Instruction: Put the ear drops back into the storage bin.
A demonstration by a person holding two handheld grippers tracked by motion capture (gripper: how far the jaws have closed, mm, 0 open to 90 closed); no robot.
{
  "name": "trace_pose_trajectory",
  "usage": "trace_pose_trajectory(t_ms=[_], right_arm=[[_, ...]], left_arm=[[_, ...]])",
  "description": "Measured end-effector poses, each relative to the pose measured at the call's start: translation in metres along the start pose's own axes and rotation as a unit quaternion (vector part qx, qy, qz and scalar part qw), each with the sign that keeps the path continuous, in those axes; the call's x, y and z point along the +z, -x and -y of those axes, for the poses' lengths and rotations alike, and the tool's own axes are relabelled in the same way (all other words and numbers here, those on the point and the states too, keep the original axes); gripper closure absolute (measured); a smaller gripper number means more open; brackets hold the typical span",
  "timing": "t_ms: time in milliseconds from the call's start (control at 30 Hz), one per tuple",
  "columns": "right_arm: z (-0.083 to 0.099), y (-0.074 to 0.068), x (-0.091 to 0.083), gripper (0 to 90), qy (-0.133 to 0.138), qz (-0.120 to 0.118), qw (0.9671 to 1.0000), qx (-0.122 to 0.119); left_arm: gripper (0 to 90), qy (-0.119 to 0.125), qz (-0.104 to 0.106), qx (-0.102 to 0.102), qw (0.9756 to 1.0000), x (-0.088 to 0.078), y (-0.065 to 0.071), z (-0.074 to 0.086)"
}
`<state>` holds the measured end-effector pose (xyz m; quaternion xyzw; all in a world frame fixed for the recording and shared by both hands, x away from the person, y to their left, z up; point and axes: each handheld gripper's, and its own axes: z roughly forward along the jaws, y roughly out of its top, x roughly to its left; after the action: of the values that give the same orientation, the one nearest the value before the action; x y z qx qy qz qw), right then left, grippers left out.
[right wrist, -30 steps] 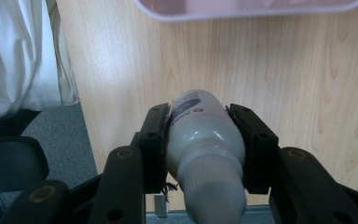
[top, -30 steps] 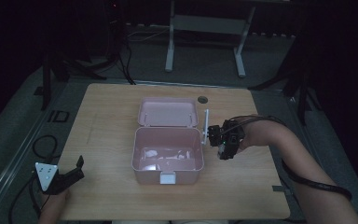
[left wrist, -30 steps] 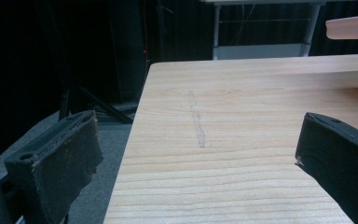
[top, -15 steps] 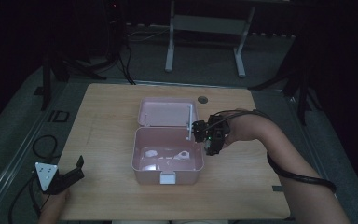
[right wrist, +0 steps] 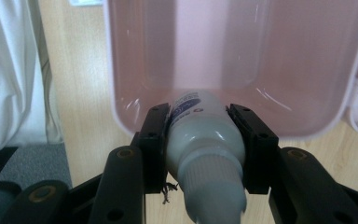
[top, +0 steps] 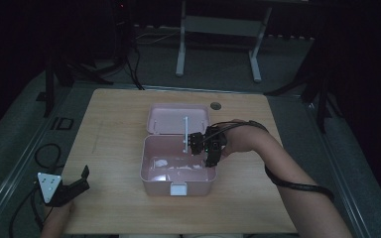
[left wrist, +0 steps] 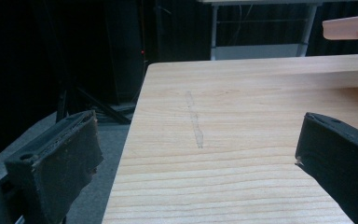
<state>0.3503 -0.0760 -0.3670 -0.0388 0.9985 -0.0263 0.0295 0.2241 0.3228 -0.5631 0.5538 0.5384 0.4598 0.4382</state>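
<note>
I am seeing the desk (left wrist: 242, 116) showing pale wood with a fine, matt grain. The box (right wrist: 242, 60) is looking like smooth pink plastic, slightly see-through and catching soft gloss along its walls. The bottle (right wrist: 205, 140) is showing white, smooth plastic with a ribbed cap. My right claw (right wrist: 204, 149) is presenting matt black plastic, and the left claw (left wrist: 200, 163) is wearing rough, worn black pads.

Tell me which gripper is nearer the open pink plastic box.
Right. The right gripper hovers over the open pink plastic box, holding a white bottle; the left gripper rests apart near the table's corner.
</note>
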Motion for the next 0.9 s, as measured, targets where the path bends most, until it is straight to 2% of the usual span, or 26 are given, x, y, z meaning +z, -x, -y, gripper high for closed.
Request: trace_pose_trajectory(t_ms=[133,400,733,900], right_arm=[[-0.007,0.002,0.016,59.7,0.001,-0.01,0.9999,-0.004],[-0.016,0.007,0.047,59.7,-0.009,-0.016,0.9998,-0.001],[-0.02,0.013,0.071,59.6,-0.004,-0.023,0.9997,0.007],[-0.021,0.013,0.081,59.7,-0.011,-0.022,0.9997,-0.007]], left_arm=[[0.4,0.0,0.001,0.0,1.0,0.0,0.0,0.0],[0.4,0.001,0.002,0.0,1.0,0.0,0.0,0.0],[0.4,0.001,0.003,0.002,1.0,0.0,0.0,0.0],[0.3,0.001,0.003,0.002,1.0,0.0,0.0,0.0]])
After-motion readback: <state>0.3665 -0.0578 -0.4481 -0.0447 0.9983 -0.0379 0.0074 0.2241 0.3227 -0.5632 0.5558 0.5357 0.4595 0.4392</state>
